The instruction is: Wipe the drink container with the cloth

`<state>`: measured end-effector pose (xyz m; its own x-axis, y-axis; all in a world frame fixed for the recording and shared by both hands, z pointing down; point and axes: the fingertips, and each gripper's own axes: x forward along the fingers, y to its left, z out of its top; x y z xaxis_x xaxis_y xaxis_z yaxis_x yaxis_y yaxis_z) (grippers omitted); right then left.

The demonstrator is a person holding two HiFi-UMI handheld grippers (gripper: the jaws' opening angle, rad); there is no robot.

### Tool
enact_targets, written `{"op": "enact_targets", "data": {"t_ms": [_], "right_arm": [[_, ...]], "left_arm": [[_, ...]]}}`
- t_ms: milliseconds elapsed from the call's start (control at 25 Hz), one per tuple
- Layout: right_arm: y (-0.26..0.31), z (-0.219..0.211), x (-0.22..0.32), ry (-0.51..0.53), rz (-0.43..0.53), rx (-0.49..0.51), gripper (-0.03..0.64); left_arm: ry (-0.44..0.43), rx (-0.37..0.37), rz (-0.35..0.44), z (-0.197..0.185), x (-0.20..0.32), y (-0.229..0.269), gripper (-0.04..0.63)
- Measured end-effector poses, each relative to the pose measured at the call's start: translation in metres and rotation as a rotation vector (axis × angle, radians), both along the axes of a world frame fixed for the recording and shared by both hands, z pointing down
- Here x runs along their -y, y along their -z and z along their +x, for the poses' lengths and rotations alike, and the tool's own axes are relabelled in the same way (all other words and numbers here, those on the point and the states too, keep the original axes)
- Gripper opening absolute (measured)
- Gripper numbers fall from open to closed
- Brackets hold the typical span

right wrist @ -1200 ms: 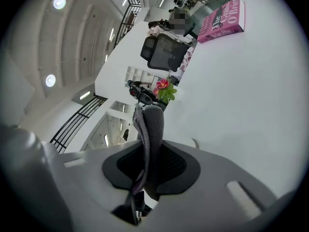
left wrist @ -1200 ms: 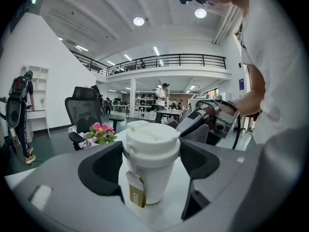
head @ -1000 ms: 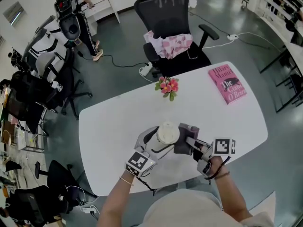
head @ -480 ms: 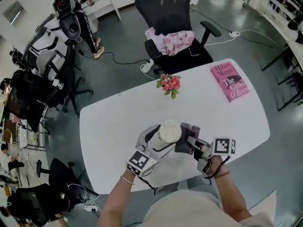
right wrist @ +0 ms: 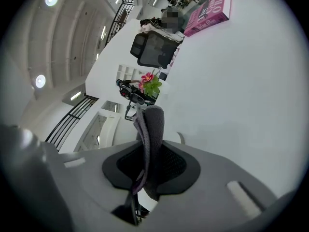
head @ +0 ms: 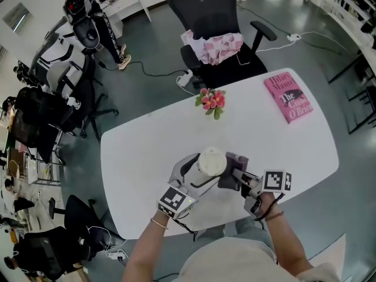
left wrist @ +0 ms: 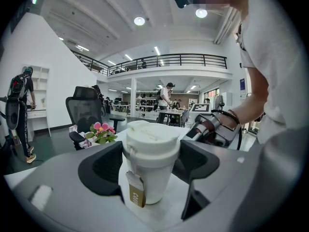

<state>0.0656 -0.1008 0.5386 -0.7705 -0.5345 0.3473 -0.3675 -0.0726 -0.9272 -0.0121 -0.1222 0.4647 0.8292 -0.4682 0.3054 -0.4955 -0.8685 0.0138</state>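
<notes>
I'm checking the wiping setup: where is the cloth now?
Head view: the grey cloth is clamped in the right gripper, just right of the lidded cup that the left gripper holds.

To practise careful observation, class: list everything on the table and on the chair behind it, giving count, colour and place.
table: one, white, centre
cup: one, white, lidded, near side, between left tongs' jaws
cloth: one, grey, beside cup, in right tongs
flowers: one bunch, pink, far edge
book: one, pink, far right corner
chair: one, black, behind table
fabric: one, pink and white, on chair seat
left tongs: grey, shut on cup
right tongs: grey, shut on cloth
</notes>
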Motion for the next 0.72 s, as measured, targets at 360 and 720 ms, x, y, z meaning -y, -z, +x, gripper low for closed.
{"op": "enact_targets", "data": {"t_ms": [360, 720], "right_arm": [[-0.021, -0.001, -0.001, 0.010, -0.014, -0.017, 0.071], [-0.039, -0.003, 0.002, 0.008, -0.039, -0.029, 0.071]], "left_arm": [[-0.002, -0.006, 0.002, 0.001, -0.001, 0.000, 0.376], [-0.001, -0.019, 0.006, 0.000, 0.000, 0.001, 0.376]]}}
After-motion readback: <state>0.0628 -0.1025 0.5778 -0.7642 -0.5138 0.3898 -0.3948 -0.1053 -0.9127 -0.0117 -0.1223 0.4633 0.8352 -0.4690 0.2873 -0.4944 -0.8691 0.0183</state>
